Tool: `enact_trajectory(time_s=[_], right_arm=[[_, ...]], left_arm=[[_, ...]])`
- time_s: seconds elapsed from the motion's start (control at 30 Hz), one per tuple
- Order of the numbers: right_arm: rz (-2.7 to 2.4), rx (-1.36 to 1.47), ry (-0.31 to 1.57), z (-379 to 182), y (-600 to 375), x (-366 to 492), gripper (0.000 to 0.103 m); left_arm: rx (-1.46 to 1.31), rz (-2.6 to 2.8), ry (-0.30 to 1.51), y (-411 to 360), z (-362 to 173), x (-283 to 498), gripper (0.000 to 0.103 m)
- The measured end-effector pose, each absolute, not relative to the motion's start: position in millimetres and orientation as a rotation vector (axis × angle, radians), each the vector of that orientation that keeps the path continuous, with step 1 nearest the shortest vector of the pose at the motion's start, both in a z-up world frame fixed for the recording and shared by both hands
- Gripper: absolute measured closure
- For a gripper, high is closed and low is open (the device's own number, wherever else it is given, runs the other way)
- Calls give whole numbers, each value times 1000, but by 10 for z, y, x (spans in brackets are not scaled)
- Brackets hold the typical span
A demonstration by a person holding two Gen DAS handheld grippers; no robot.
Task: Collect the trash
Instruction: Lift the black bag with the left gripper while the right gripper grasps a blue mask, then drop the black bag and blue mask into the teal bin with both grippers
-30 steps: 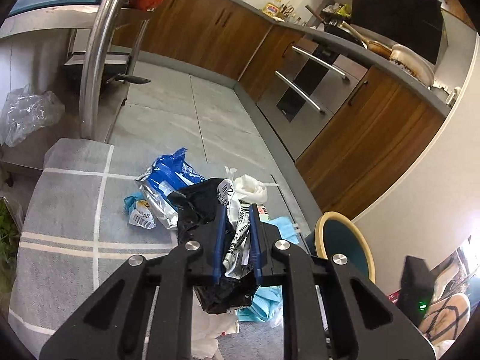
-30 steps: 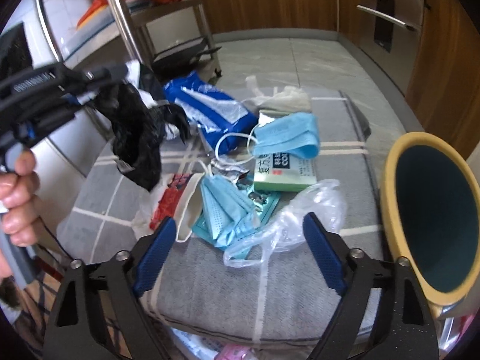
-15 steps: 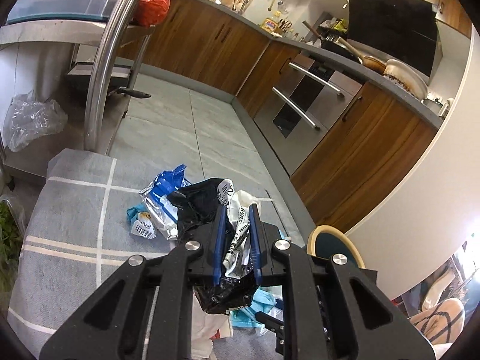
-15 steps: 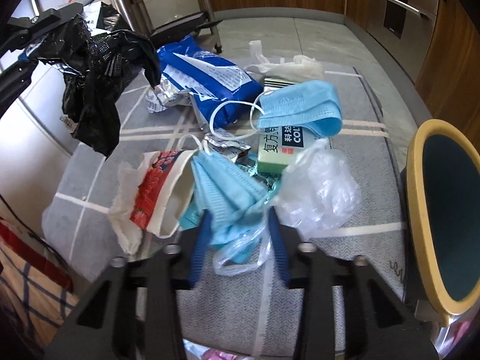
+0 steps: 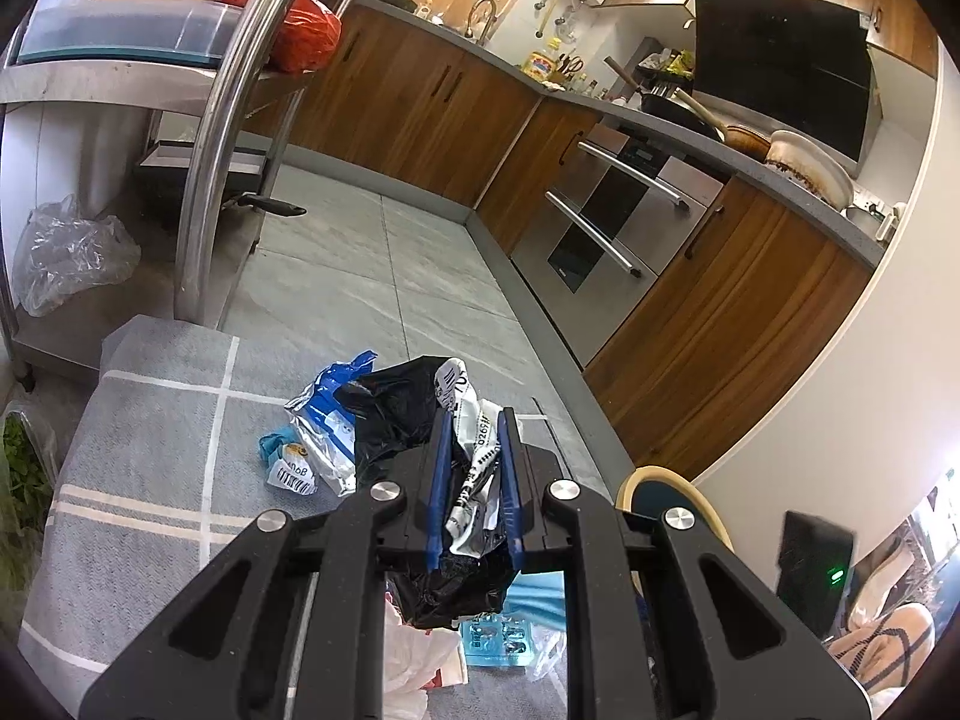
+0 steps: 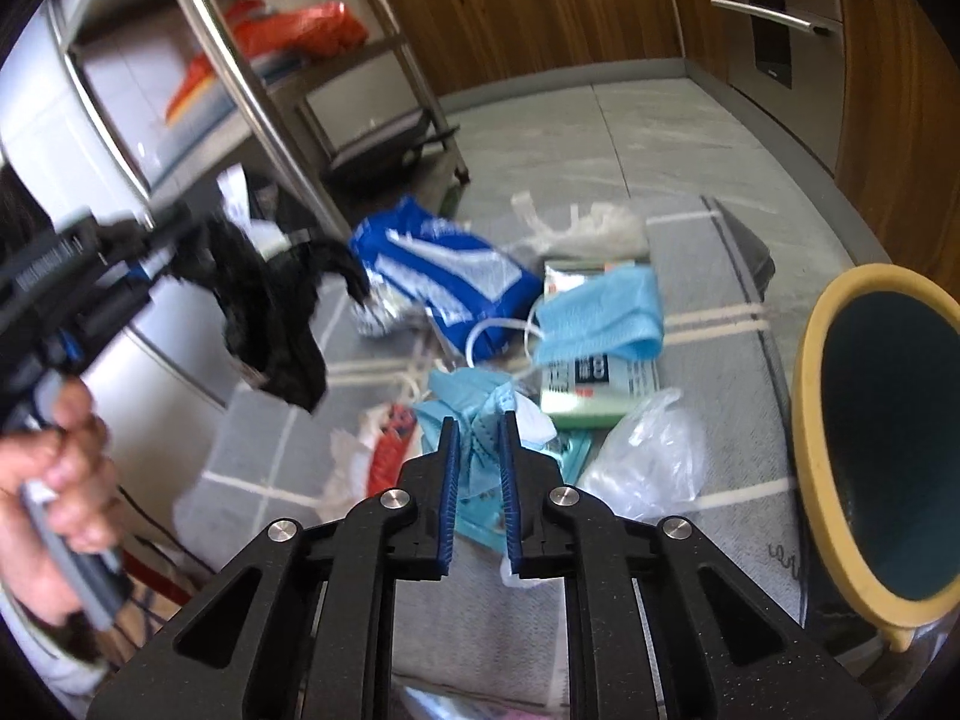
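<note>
My left gripper (image 5: pixel 474 420) is shut on a crumpled black wrapper (image 5: pixel 396 414) with white print and holds it in the air above the grey rug (image 5: pixel 150 480). It shows at the left of the right wrist view (image 6: pixel 270 312). My right gripper (image 6: pixel 477 423) is shut on a light blue face mask (image 6: pixel 480 402) lifted off the pile. A yellow-rimmed teal bin (image 6: pixel 888 438) stands at the right. On the rug lie a blue foil bag (image 6: pixel 444 276), another blue mask (image 6: pixel 600 312), a green-white box (image 6: pixel 594 384) and a clear plastic bag (image 6: pixel 654 456).
A steel shelf rack (image 5: pixel 228 120) stands at the left with red bags on it. Wooden cabinets and an oven (image 5: pixel 606 222) line the far side and right. A white and red wrapper (image 6: pixel 384 450) lies by my right gripper. Grey tiled floor lies beyond the rug.
My right gripper went down over the pile, closed on the light blue mask and has lifted it. My left gripper has risen and drawn back a little with the black wrapper.
</note>
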State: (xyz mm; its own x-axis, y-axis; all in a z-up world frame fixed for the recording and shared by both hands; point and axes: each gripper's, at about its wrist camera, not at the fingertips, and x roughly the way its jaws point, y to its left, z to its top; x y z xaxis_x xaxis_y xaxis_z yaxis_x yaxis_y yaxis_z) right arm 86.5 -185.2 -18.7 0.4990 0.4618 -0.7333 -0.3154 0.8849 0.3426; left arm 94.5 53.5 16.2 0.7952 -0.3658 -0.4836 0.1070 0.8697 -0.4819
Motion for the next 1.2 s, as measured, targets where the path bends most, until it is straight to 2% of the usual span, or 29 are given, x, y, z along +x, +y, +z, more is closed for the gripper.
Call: enact_trajectory(time_s=[0.6,1.2], right_arm=[[369,292,781,387,-2647,670,89],[112,378,719,424,-3812,332,89]], left_arm=[[-460,-334,569,175,396,991,89],[-359,-556,610,-1346,490,1150,88]])
